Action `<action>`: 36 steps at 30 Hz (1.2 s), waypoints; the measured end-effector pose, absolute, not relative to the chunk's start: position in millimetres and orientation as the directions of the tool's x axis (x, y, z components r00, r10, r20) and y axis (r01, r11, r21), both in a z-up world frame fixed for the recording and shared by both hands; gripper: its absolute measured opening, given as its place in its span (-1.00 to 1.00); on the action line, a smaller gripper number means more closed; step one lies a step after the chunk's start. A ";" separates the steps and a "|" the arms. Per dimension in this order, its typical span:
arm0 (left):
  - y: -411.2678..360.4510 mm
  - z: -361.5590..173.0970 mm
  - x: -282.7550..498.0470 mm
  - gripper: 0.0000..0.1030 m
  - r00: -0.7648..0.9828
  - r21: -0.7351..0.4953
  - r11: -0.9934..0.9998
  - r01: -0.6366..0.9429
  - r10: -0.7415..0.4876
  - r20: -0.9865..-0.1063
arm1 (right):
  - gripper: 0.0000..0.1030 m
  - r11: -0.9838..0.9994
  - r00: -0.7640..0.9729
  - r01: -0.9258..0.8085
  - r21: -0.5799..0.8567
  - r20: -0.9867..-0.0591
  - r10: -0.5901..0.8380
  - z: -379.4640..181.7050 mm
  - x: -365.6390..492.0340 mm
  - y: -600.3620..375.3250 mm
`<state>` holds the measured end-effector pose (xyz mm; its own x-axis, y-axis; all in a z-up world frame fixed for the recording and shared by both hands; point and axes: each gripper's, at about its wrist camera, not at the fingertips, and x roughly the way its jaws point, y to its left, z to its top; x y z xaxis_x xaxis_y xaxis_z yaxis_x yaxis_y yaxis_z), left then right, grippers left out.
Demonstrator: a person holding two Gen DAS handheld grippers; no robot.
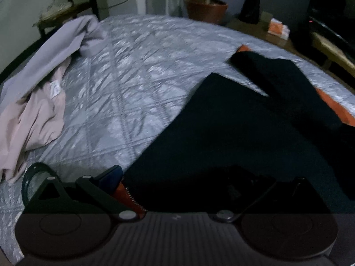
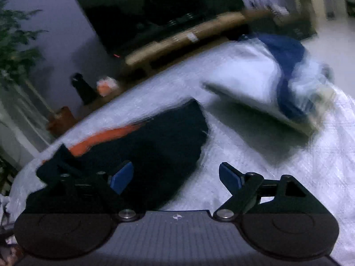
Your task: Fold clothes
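Observation:
A dark navy jacket (image 1: 233,128) with orange lining and a zipper lies on the quilted grey bed (image 1: 133,71), one sleeve (image 1: 284,77) stretched toward the far right. My left gripper (image 1: 177,184) sits at the jacket's near edge by the zipper (image 1: 131,197); its left pad (image 1: 111,175) shows, the right finger is lost in dark cloth. In the right wrist view the same jacket (image 2: 155,155) lies left of center, orange edge (image 2: 106,137) showing. My right gripper (image 2: 176,177) is open and empty, just above the jacket's right edge and the bed (image 2: 244,150).
A pile of lilac and pale pink clothes (image 1: 44,84) lies at the bed's left. A white and blue pile (image 2: 277,77) lies at the far right. Beyond the bed stand a plant pot (image 1: 206,8), a dark speaker (image 1: 250,4), a TV (image 2: 155,11) on a wooden bench.

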<state>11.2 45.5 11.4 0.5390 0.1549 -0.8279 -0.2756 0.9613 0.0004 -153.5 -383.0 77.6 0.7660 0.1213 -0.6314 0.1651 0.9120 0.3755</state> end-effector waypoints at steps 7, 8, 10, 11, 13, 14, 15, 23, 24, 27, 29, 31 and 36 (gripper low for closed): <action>24.9 11.4 14.3 0.98 0.557 0.006 0.975 -0.223 0.132 -0.820 | 0.56 0.984 0.777 -0.050 0.170 -0.613 0.146 93.9 -135.1 -356.7; 24.4 11.2 15.6 0.98 0.555 0.004 0.975 -0.222 0.130 -0.822 | 0.57 0.985 0.779 -0.094 0.145 -0.605 0.164 101.2 -123.9 -349.7; 21.9 11.0 17.1 0.98 0.553 -0.005 0.975 -0.220 0.121 -0.824 | 0.62 0.979 0.767 -0.153 0.134 -0.608 0.203 113.5 -93.2 -338.9; 20.6 11.4 17.3 0.98 0.555 -0.006 0.976 -0.220 0.120 -0.823 | 0.64 0.971 0.740 -0.184 0.151 -0.629 0.238 116.9 -72.7 -330.9; 19.6 11.2 18.5 0.98 0.559 -0.005 0.975 -0.220 0.122 -0.820 | 0.64 0.957 0.699 -0.244 0.155 -0.656 0.285 122.3 -36.9 -309.0; 20.4 11.4 18.5 0.98 0.561 -0.011 0.973 -0.229 0.123 -0.819 | 0.64 0.946 0.684 -0.287 0.147 -0.660 0.310 124.8 -22.1 -293.7; 21.3 11.5 18.4 0.98 0.563 -0.018 0.971 -0.238 0.123 -0.817 | 0.62 0.929 0.659 -0.333 0.162 -0.664 0.352 126.3 -7.9 -278.1; 37.3 10.5 16.4 0.98 0.542 -0.053 0.956 -0.288 0.117 -0.832 | 0.36 0.844 0.434 -0.446 0.298 -0.753 0.495 89.4 60.6 -173.7; 39.0 10.6 16.6 0.98 0.539 -0.059 0.955 -0.291 0.113 -0.834 | 0.36 0.847 0.431 -0.450 0.284 -0.762 0.484 84.3 61.4 -167.6; 42.5 12.0 16.3 0.98 0.541 -0.079 0.952 -0.294 0.098 -0.835 | 0.04 0.854 0.422 -0.462 0.239 -0.788 0.449 68.8 63.8 -149.4; 43.2 11.6 16.1 0.98 0.540 -0.081 0.952 -0.296 0.097 -0.836 | -0.94 0.857 0.416 -0.470 0.209 -0.804 0.424 58.6 65.4 -137.2; 44.6 11.7 15.8 0.98 0.538 -0.084 0.949 -0.302 0.097 -0.837 | -0.95 0.846 0.441 -0.503 0.174 -0.791 0.425 60.0 59.6 -130.2; 50.0 14.0 14.3 0.98 0.540 -0.091 0.939 -0.333 0.110 -0.834 | -0.94 0.748 0.496 -0.643 0.166 -0.654 0.571 103.2 3.3 -128.9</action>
<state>14.3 50.0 14.0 0.5401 0.1101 -0.8343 -0.3327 0.9386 -0.0915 3.3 -128.9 103.2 0.4956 0.5712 -0.6543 -0.6431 0.7477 0.1656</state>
